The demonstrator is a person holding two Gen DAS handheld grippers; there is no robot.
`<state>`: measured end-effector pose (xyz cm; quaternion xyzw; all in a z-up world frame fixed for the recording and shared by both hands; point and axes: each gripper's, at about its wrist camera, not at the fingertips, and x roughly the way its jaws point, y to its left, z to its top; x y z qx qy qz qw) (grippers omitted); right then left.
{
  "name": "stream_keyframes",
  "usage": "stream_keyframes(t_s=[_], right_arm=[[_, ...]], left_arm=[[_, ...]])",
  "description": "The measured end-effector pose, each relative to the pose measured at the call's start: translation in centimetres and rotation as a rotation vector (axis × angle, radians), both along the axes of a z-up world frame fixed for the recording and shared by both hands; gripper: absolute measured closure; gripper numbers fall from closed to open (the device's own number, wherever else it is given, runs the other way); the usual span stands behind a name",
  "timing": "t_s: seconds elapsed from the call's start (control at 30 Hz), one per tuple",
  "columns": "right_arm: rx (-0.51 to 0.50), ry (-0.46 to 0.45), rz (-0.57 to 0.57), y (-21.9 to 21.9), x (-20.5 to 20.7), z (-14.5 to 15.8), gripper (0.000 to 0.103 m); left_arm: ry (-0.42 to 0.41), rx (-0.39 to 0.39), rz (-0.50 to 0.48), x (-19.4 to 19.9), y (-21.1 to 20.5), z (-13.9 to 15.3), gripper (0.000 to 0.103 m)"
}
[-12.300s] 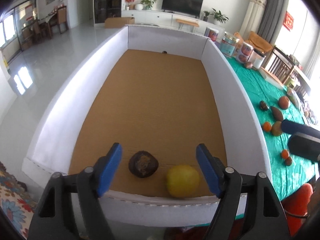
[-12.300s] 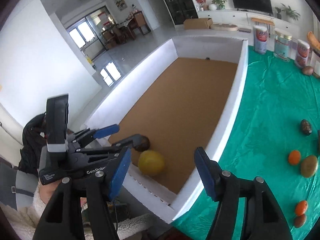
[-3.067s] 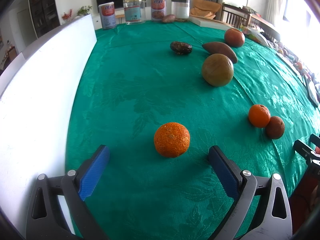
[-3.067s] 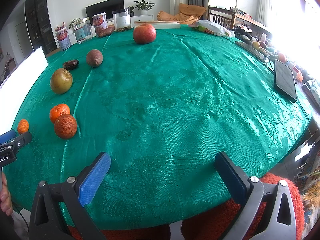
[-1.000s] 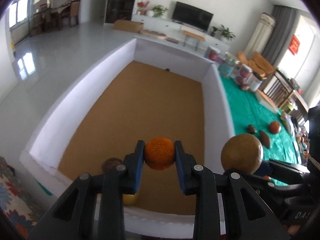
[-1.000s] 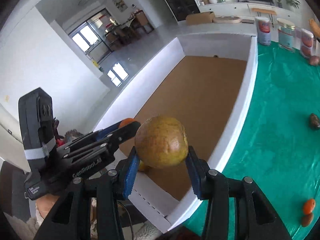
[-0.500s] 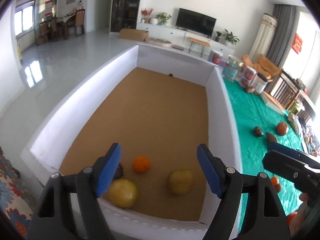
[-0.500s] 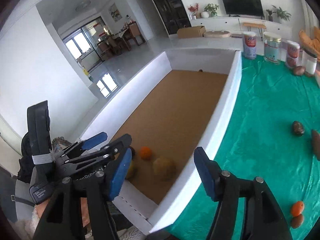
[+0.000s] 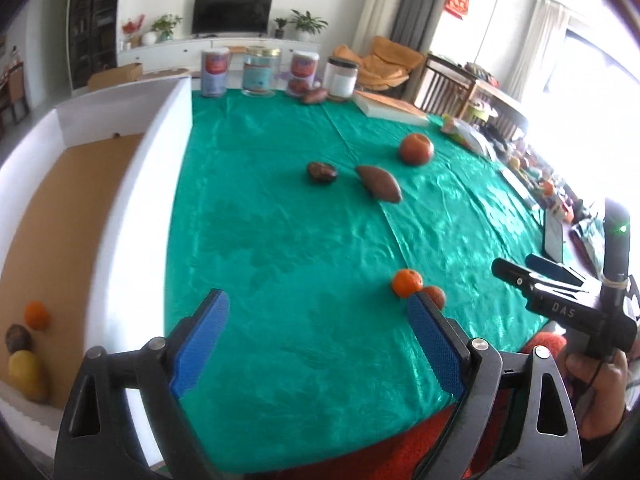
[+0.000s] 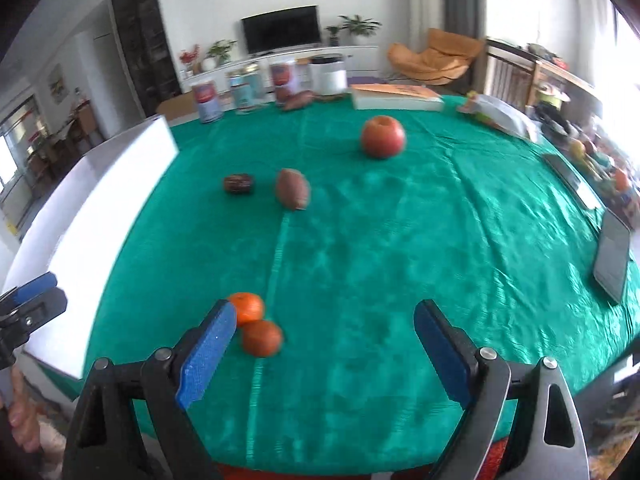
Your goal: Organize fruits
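Both grippers hang over the green-clothed counter, empty. The left gripper has its blue-padded fingers wide apart; so does the right gripper. Two small orange tangerines touch at lower left of the right view. The white-walled cardboard box holds three fruits at lower left.

Darker orange partly behind fingertip

Bright living rm w/ white walls, black TV on a low white cabinet, potted plants beside it, orange lounge chair, grey curtains, sunlit window on the right.
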<state>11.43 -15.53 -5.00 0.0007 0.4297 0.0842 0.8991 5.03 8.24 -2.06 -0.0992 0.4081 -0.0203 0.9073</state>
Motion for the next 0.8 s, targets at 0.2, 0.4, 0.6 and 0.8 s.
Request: stream_keyframes(t_s=[0.2,0.4,0.6,0.8], right_arm=[[0.028,0.006,-0.112,-4.0,0.7,-3.7,0.013],[0.049,0.01,-0.14,-4.8,1.5,-4.7,0.012],[0.029,0.032,-0.14,-4.5,1.5,-5.6,0.012],[-0.005,0.042,-0.135,-4.0,1.5,-6.2,0.011]], left_arm=[[0.041,0.137,0.005,2.8,-1.8,-3.9,0.011],[0.077,0.158,0.079,4.9,0.0,-6.9,0.011],[0.099,0.184,0.119,5.3,0.8,-8.7,0.01],[0.118,0.178,0.127,5.5,1.0,-8.8,0.001]])
